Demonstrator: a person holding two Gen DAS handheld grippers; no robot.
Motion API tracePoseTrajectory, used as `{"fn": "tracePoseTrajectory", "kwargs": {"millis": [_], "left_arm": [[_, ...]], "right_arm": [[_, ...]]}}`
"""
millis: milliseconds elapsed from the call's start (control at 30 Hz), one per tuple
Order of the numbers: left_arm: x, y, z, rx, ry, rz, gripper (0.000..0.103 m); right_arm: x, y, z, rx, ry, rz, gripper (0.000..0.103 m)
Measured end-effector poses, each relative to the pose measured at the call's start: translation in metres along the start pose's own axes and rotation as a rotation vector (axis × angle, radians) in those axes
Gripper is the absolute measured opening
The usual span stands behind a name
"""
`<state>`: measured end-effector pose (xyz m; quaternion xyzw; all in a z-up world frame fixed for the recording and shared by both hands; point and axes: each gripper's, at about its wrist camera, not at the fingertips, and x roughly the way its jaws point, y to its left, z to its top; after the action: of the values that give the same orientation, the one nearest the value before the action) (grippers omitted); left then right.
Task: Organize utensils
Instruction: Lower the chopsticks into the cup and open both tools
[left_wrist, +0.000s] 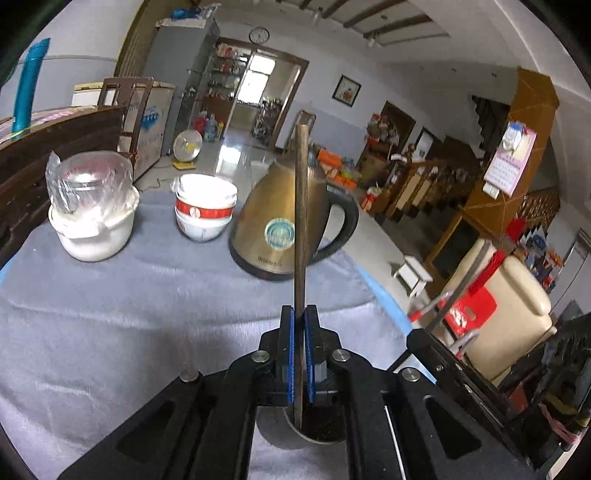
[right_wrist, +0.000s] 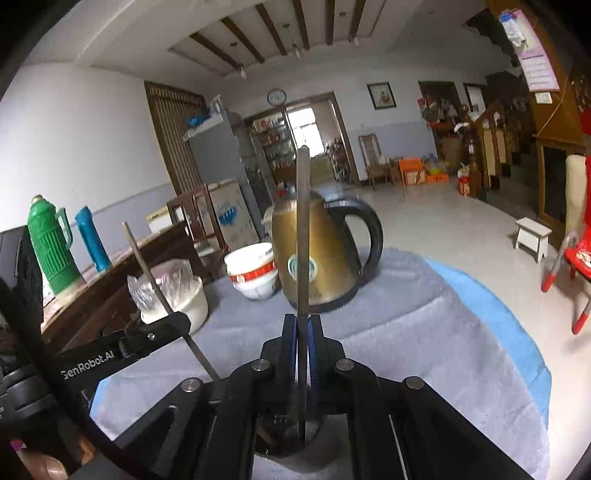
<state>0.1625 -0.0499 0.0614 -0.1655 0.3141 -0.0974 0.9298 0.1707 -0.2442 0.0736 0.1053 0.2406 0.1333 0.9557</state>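
Left wrist view shows your left gripper clenched on a thin brown chopstick, its blue pads pressing it from both sides. The stick stands nearly upright, and its lower end reaches down into a metal cup that sits on the grey cloth just below the fingers. Behind the stick stand a brass-coloured kettle with a black handle, a stack of white bowls with a red band, and a white pot covered with clear plastic.

In the right wrist view your right gripper grips a second chopstick the same way, pads tight on it, the stick upright with its lower end inside the same kind of metal cup. At the left of that view your left gripper shows from the side, its chopstick leaning slightly. A green thermos and a blue flask stand on the wooden sideboard beyond the table.
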Motion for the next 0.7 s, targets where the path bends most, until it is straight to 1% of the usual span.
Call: {"fn": "tracePoseTrajectory", "kwargs": {"millis": [167,233,267,300,333,367,400,500,533,600,700], "left_arm": [[0.006,0.002,-0.008,0.001,0.05,0.012,0.006],[0.003,0.003,-0.01,0.001,0.067,0.02,0.008],[0.003,0.004,-0.011,0.0,0.073,0.022,0.016],[-0.001,0.006,-0.012,-0.004,0.077,0.022,0.029],[-0.003,0.007,-0.012,-0.006,0.073,0.024,0.035],[-0.008,0.008,-0.013,-0.006,0.065,0.029,0.047],[-0.011,0.009,-0.012,-0.006,0.059,0.033,0.052],[-0.031,0.018,-0.015,-0.009,0.039,0.036,0.055],[-0.038,0.022,-0.017,-0.007,0.033,0.041,0.055],[-0.049,0.031,-0.021,-0.006,0.022,0.055,0.062],[-0.067,0.052,-0.037,-0.015,0.013,0.086,0.067]], "right_arm": [[0.008,0.001,-0.007,-0.01,0.056,-0.004,0.007],[0.01,0.002,-0.009,-0.009,0.07,-0.014,0.008],[0.012,0.001,-0.009,-0.003,0.085,-0.019,0.008],[0.012,0.0,-0.01,0.001,0.092,-0.019,0.008],[0.011,-0.001,-0.01,0.002,0.096,-0.024,0.008],[0.01,0.0,-0.01,-0.001,0.103,-0.033,0.008],[0.009,0.0,-0.01,-0.002,0.107,-0.04,0.009],[-0.002,-0.001,-0.011,0.002,0.099,-0.057,0.011],[-0.008,-0.002,-0.012,0.009,0.093,-0.063,0.014],[-0.018,-0.007,-0.016,0.029,0.087,-0.068,0.021],[-0.031,-0.014,-0.029,0.076,0.091,-0.067,0.045]]}}
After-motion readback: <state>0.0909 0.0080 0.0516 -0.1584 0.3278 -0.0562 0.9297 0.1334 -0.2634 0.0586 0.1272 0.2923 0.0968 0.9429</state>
